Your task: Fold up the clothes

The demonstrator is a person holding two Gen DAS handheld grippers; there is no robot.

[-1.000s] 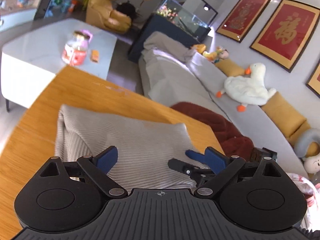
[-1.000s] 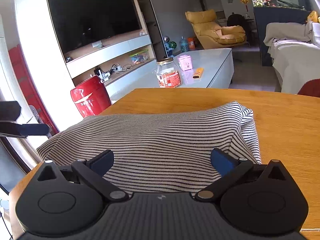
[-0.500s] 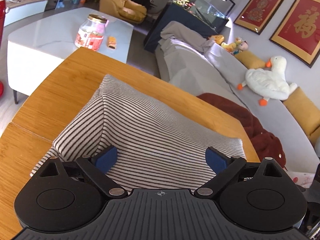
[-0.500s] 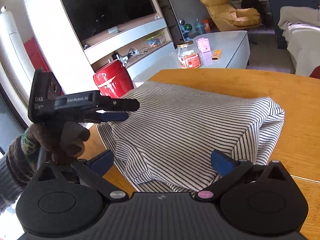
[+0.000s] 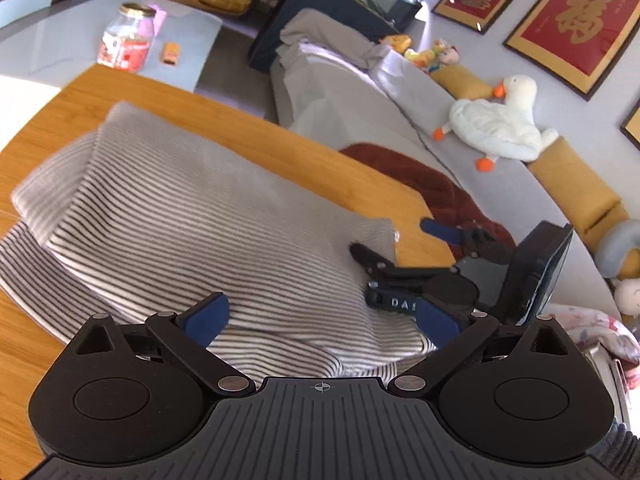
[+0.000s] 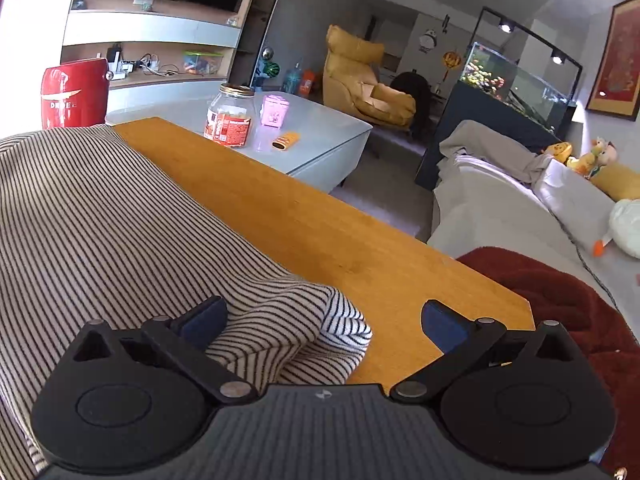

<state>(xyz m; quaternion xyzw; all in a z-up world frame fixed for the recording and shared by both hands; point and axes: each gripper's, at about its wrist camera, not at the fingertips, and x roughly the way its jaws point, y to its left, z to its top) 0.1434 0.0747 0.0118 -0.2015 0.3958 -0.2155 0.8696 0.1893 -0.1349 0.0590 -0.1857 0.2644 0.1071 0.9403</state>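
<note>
Left wrist view: the striped shirt (image 5: 192, 216) is seen lying folded on the wooden table (image 5: 280, 152). The left gripper (image 5: 320, 320), its jaws just spread wider, and the right gripper (image 6: 324, 320) are held wide apart, grasping nothing.

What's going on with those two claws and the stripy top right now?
Left claw open, jaws just widened, nothing pinched. Right claw open at the corner of the striped top. Top lies folded on the wooden table. Nothing in the way.
</note>
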